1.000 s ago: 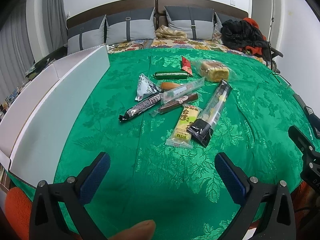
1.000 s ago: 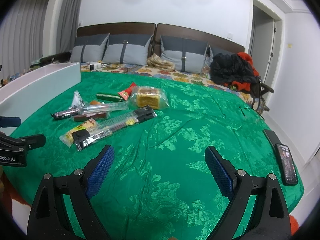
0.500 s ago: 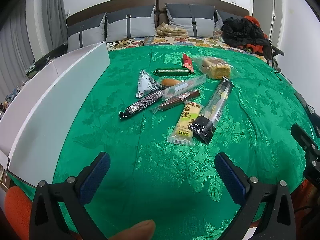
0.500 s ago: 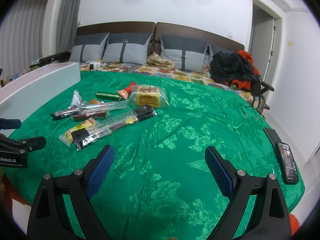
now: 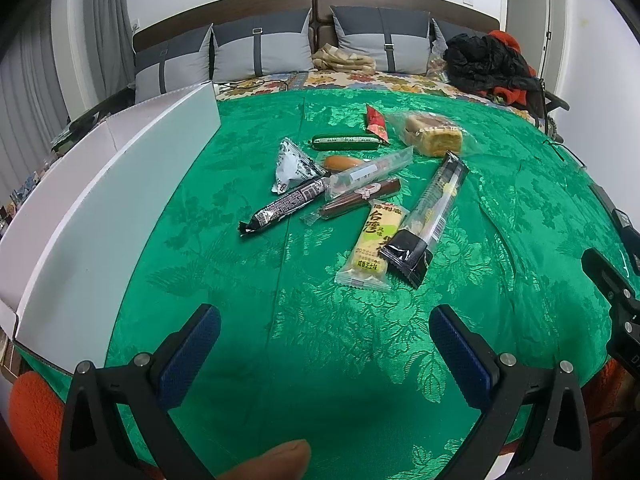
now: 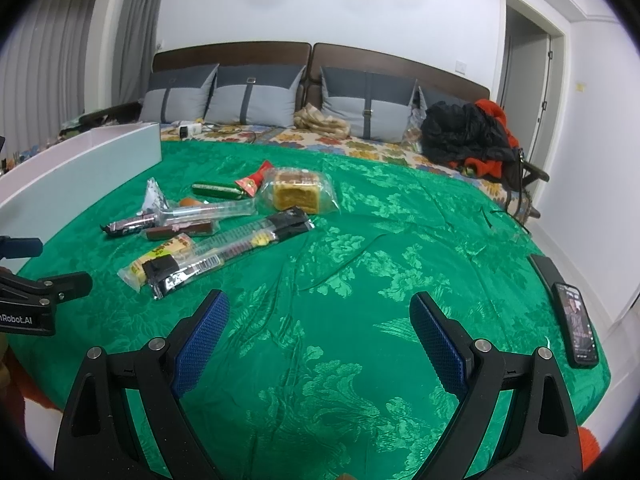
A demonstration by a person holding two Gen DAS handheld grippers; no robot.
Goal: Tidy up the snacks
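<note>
Several wrapped snacks lie in a loose pile on the green cloth: a yellow bar (image 5: 370,244), a long black-ended pack (image 5: 430,212), a dark sausage stick (image 5: 286,206), a brown stick (image 5: 360,198), a green stick (image 5: 344,142), a red packet (image 5: 376,124), a bagged cake (image 5: 434,136) and a triangular silver pack (image 5: 294,166). The same pile shows at the left in the right wrist view, with the cake (image 6: 296,192) and black-ended pack (image 6: 224,256). My left gripper (image 5: 324,338) is open, well short of the pile. My right gripper (image 6: 320,320) is open over bare cloth.
A long white box (image 5: 100,208) stands along the left side of the cloth. A phone (image 6: 578,328) lies near the right edge. Pillows (image 6: 252,96) and a heap of dark clothes (image 6: 468,136) are at the far end of the bed.
The left wrist view has crept forward a little toward the pile. The right gripper has barely moved. Both stay open.
</note>
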